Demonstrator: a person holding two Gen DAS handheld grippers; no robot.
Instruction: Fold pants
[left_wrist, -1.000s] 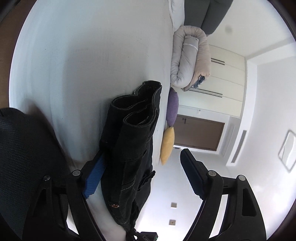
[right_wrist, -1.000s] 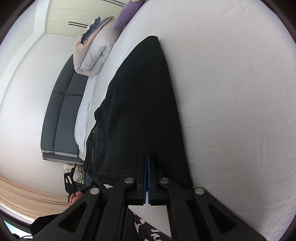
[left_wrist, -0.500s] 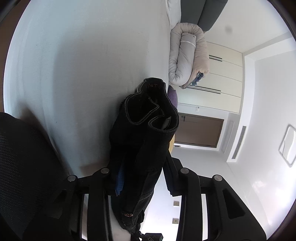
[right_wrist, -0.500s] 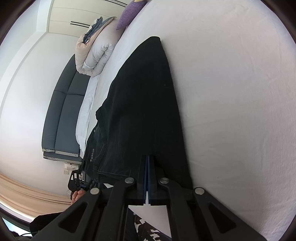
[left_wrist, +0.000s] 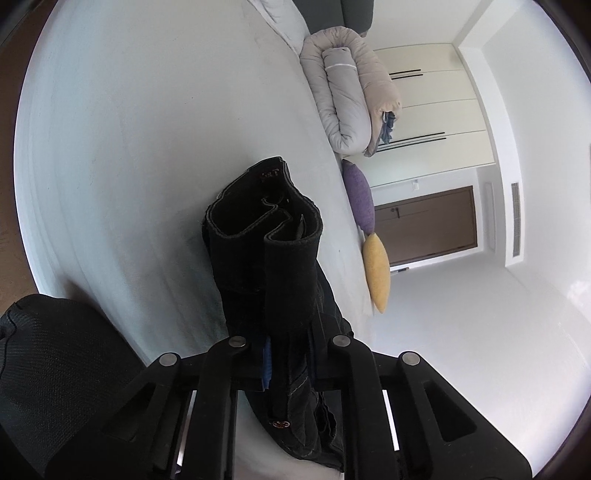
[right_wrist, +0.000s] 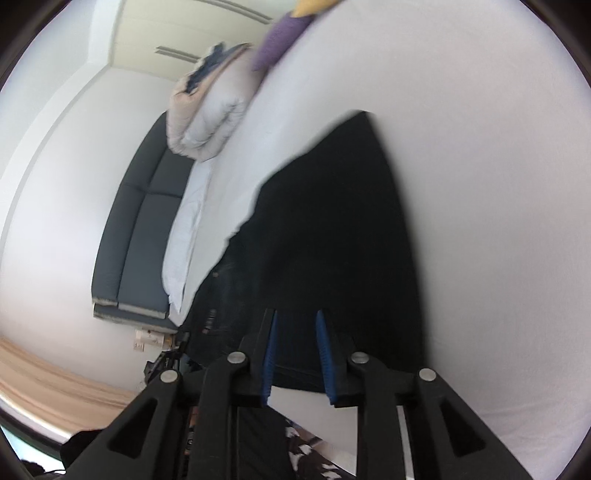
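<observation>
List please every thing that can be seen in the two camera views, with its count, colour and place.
pants: one, black, on the bed, waistband end bunched between the left fingers
bed: one, white sheet, under the pants
rolled duvet: one, grey and beige, far end of the bed
cushions: two, purple and yellow, bed edge
sofa: one, dark grey, beside the bed
wardrobe: one, cream, on the wall
door: one, brown
left gripper: black, blue pads, shut on the pants
right gripper: black, blue pads, open over the pants

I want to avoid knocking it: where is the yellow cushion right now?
In the left wrist view, the yellow cushion lies at the white bed's right edge, just below the purple cushion, right of the black pants.
</observation>
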